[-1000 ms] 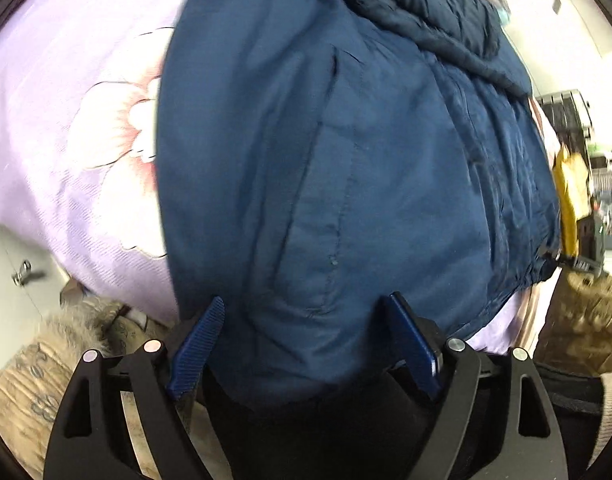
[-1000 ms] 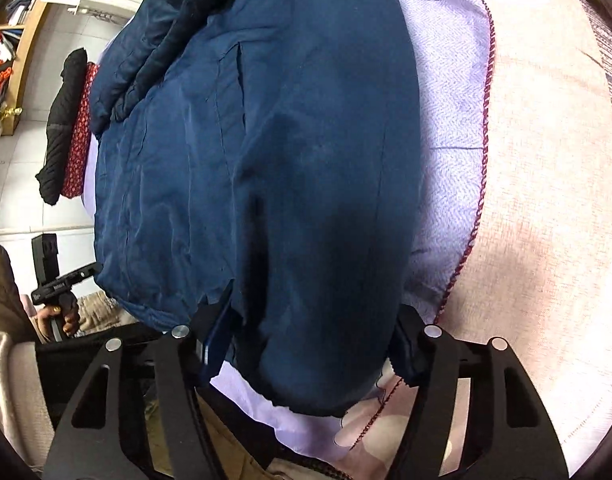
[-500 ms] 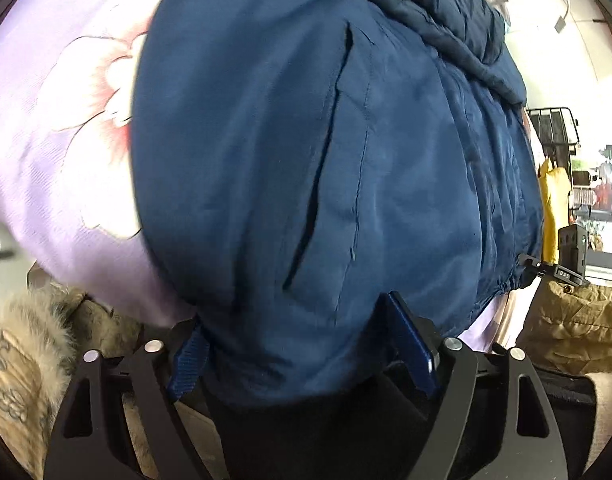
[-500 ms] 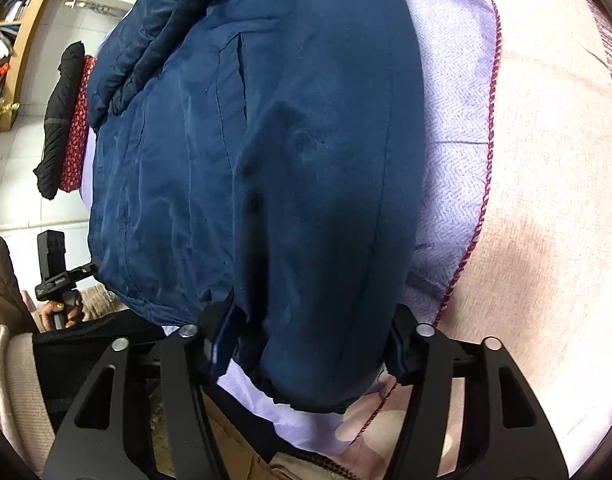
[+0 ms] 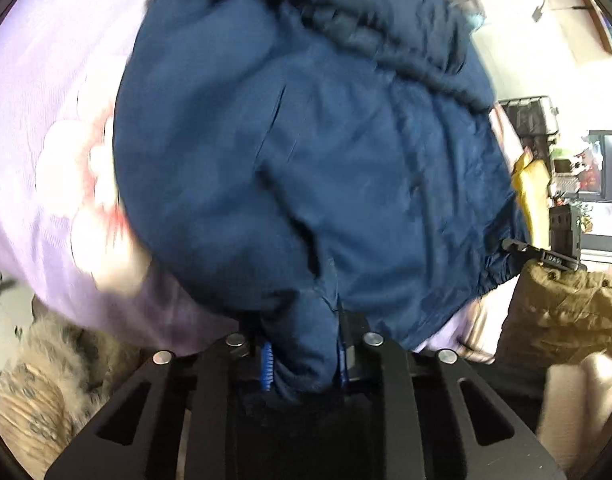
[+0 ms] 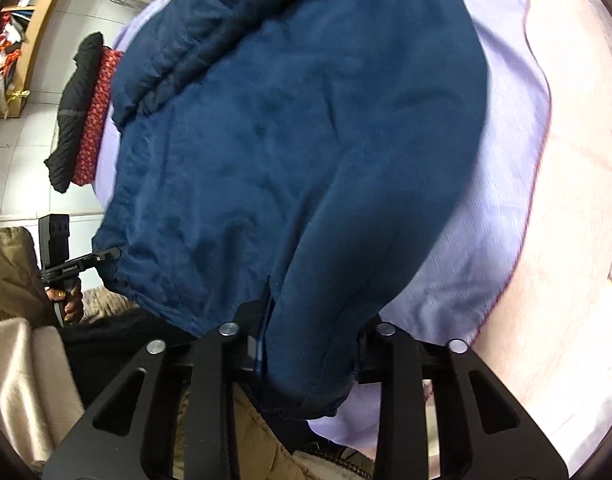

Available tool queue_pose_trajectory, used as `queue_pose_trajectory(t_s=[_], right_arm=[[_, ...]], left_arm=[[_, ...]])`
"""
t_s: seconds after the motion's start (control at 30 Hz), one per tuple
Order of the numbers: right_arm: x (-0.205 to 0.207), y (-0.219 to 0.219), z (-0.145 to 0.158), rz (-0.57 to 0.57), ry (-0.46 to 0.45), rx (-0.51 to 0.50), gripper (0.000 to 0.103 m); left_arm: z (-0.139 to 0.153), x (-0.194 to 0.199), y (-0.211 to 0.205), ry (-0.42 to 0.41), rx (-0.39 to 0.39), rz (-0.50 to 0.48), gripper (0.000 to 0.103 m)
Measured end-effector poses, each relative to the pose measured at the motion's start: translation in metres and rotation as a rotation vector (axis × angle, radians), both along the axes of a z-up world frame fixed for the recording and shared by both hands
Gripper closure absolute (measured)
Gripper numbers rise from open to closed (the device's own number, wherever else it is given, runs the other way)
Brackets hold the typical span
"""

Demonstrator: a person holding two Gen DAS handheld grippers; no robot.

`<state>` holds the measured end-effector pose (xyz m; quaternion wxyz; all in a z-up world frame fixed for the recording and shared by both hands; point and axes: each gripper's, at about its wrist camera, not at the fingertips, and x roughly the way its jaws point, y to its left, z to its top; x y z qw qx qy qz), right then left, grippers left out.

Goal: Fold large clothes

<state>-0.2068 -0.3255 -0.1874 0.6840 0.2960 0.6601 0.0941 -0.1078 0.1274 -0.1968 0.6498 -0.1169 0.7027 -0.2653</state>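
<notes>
A: What has the left claw (image 5: 304,364) got?

B: A bunched fold of the navy jacket (image 5: 306,152). Its jaws have just been closing, and the blue pads (image 5: 267,366) now pinch the hem cloth between them.

A: And the right claw (image 6: 306,360)?

B: Same story. Its jaws have just been closing too, and a thick fold of the jacket's lower edge is squeezed between them.

A: Where does the rest of the jacket lie?

B: Ahead of both claws, spread over a lilac bedspread (image 5: 46,80) with a pale flower print. The darker quilted lining (image 6: 210,36) sits at the far end.

A: Anything beside it?

B: In the right wrist view, the other claw shows at the jacket's left corner, held by a hand (image 6: 72,300). A black and red garment (image 6: 86,108) hangs beyond.
</notes>
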Motion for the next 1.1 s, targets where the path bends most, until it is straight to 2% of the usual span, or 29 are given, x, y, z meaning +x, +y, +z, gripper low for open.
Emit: queue_pose_trajectory(t_s=[0.1, 0.23, 0.4, 0.47, 0.53, 0.67, 0.73, 0.8, 0.83, 0.97, 1.03, 1.1], right_arm=[[0.029, -0.003, 0.023, 0.007, -0.067, -0.001, 0.077], [0.08, -0.021, 0.052, -0.021, -0.152, 0.018, 0.079], [0.151, -0.063, 0.093, -0.128, -0.216, 0.067, 0.08], [0.177, -0.08, 0.108, -0.169, -0.198, 0.085, 0.08], [0.199, -0.089, 0.119, -0.172, -0.159, 0.082, 0.08], [0.241, -0.098, 0.133, -0.135, 0.013, -0.006, 0.08], [0.264, -0.091, 0.138, -0.079, 0.063, -0.074, 0.08], [0.297, -0.086, 0.135, 0.004, 0.039, -0.162, 0.08], [0.316, -0.089, 0.127, -0.02, 0.015, -0.174, 0.08], [0.353, -0.109, 0.082, -0.217, 0.004, -0.121, 0.08], [0.361, -0.117, 0.058, -0.305, 0.02, -0.086, 0.08], [0.369, -0.127, 0.031, -0.435, 0.042, -0.012, 0.079]], left_arm=[[0.026, 0.03, 0.0, -0.061, -0.036, 0.019, 0.083], [0.06, 0.088, -0.01, -0.159, -0.055, -0.009, 0.084], [0.096, 0.161, -0.007, -0.232, -0.076, 0.026, 0.084], [0.108, 0.187, -0.006, -0.221, -0.077, 0.029, 0.084], [0.12, 0.21, -0.012, -0.214, -0.046, -0.021, 0.084], [0.13, 0.253, -0.019, -0.118, 0.001, -0.035, 0.084], [0.128, 0.272, -0.029, -0.105, 0.045, -0.083, 0.084], [0.118, 0.288, -0.037, -0.132, 0.08, -0.123, 0.084], [0.106, 0.299, -0.04, -0.138, 0.105, -0.114, 0.084], [0.063, 0.337, -0.034, -0.073, 0.117, 0.032, 0.084], [0.047, 0.35, -0.039, -0.057, 0.132, 0.062, 0.083], [0.03, 0.358, -0.037, -0.015, 0.123, 0.125, 0.082]])
